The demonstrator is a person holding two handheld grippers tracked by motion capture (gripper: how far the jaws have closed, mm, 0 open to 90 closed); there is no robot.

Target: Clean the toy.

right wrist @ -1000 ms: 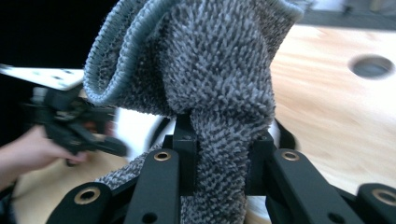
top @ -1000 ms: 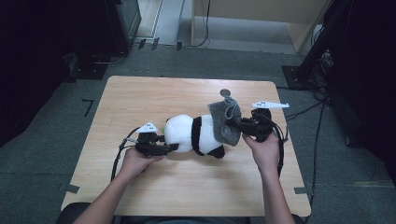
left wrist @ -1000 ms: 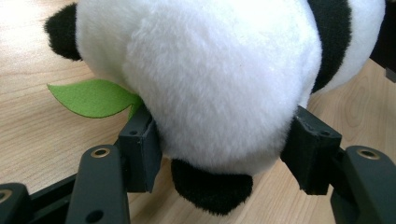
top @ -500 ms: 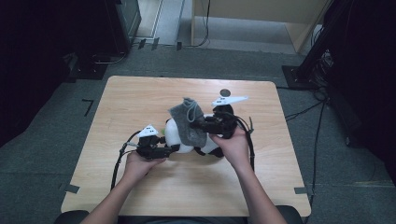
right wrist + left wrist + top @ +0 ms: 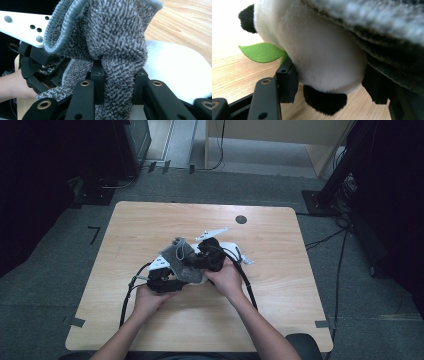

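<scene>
I've got the panda plush toy (image 5: 322, 62) pinned near the middle of the table (image 5: 310, 270), slightly toward the near edge, and my left gripper (image 5: 167, 282) has its jaws clamped on the panda's white body, one pad each side, just above a black paw with the green felt leaf (image 5: 262, 52) sticking out to the left. My right gripper (image 5: 117, 82) is gripping a bunched fold of the grey terry cloth (image 5: 112, 45), and its jaws have just been opening a touch with the cloth between them, though the pads look to me as if they press on it.

In the high view the cloth (image 5: 181, 256) is draped over the toy, right between my two hands. I reckon I'm wiping or covering the panda, so the trick now is to keep the left hand steady as an anchor and draw the cloth across the fur in a smooth sweep. If the right jaws slacken more, I could lose the fold. I'd also keep the cloth off the left gripper's white plate (image 5: 22, 27), where it might snag.
</scene>
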